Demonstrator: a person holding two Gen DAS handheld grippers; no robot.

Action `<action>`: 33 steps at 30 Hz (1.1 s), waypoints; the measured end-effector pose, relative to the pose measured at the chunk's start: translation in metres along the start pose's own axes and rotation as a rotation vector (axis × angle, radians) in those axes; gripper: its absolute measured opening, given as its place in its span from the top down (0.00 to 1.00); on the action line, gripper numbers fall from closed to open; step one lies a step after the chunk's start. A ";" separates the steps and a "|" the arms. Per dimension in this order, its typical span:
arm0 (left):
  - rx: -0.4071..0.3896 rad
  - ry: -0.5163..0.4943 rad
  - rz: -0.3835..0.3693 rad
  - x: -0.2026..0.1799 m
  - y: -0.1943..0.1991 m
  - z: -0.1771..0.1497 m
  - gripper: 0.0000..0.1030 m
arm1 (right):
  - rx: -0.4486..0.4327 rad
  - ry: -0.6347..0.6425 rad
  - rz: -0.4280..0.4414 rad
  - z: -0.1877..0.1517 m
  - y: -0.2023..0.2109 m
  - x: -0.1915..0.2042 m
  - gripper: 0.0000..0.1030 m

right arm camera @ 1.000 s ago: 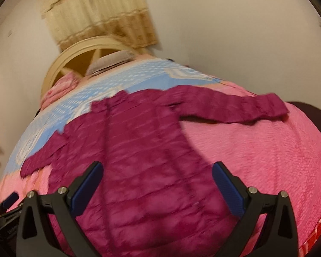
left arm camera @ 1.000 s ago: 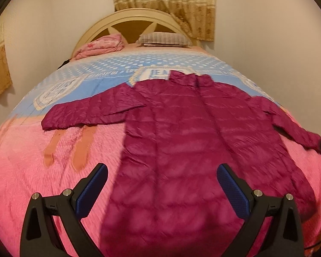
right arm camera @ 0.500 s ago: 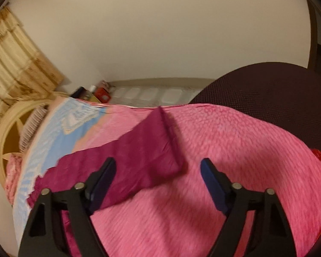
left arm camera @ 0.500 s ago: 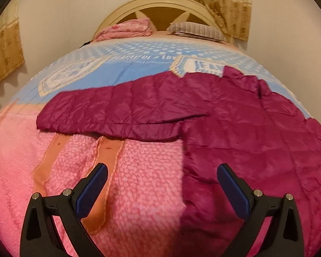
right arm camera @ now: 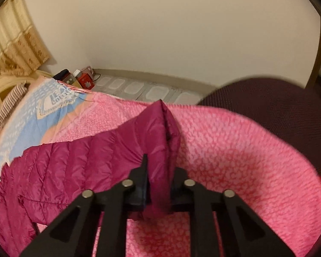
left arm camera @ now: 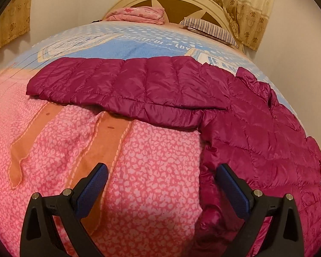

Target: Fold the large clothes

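A large magenta quilted jacket [left arm camera: 256, 132] lies spread on the bed, its left sleeve [left arm camera: 126, 85] stretched out to the left. My left gripper [left arm camera: 160, 184] is open and empty, low over the pink blanket, its right finger [left arm camera: 231, 184] at the jacket's side edge. In the right wrist view my right gripper [right arm camera: 159, 184] is shut on the end of the jacket's right sleeve [right arm camera: 160, 141], which is pinched up into a ridge above the blanket. The rest of the jacket [right arm camera: 60, 171] trails to the left.
The bed has a pink blanket [left arm camera: 152, 192] in front and a blue one [left arm camera: 126, 47] behind. A striped pillow [left arm camera: 209, 29] and pink bedding [left arm camera: 139, 15] lie at the headboard. A dark chair [right arm camera: 278, 107] stands at the bed's right side. Small items [right arm camera: 83, 79] sit on the floor by the wall.
My right gripper has closed on the right sleeve's end. My left gripper has moved left and lower toward the jacket's left side, staying open.
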State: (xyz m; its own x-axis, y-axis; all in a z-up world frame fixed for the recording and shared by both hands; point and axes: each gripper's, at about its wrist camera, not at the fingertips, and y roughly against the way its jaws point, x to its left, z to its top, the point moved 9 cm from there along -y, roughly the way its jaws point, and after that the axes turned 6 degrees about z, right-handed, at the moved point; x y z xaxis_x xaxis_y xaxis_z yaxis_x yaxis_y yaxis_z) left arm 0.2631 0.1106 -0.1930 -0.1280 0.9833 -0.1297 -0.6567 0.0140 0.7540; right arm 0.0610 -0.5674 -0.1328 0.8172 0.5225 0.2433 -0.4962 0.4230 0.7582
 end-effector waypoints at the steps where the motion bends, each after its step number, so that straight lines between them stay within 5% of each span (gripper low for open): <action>1: -0.001 0.004 -0.005 0.001 0.000 0.000 0.01 | -0.024 0.020 -0.004 0.005 0.005 0.007 0.87; 7: -0.012 0.033 -0.041 0.003 0.003 0.001 0.01 | -0.237 0.313 0.088 0.023 0.082 0.114 0.87; 12: -0.018 0.042 -0.050 0.003 0.003 0.002 0.01 | -0.296 0.567 0.251 -0.022 0.131 0.241 0.87; 21: -0.026 0.065 -0.083 0.009 0.007 0.002 0.01 | -0.157 0.842 0.518 -0.189 0.109 0.395 0.88; 30: -0.026 0.076 -0.100 0.011 0.008 0.002 0.01 | -0.050 0.896 0.564 -0.268 0.085 0.440 0.87; 32: -0.025 0.079 -0.105 0.011 0.009 0.003 0.01 | -0.006 0.882 0.626 -0.275 0.085 0.448 0.80; 33: -0.026 0.079 -0.106 0.011 0.009 0.003 0.01 | 0.040 0.855 0.695 -0.279 0.084 0.451 0.64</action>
State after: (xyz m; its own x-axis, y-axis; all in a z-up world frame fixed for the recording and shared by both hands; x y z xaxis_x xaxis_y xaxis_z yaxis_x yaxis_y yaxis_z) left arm 0.2582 0.1222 -0.1858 -0.1150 0.9590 -0.2588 -0.6883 0.1109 0.7169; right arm 0.3058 -0.0901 -0.1281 -0.1165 0.9838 0.1365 -0.7467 -0.1774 0.6411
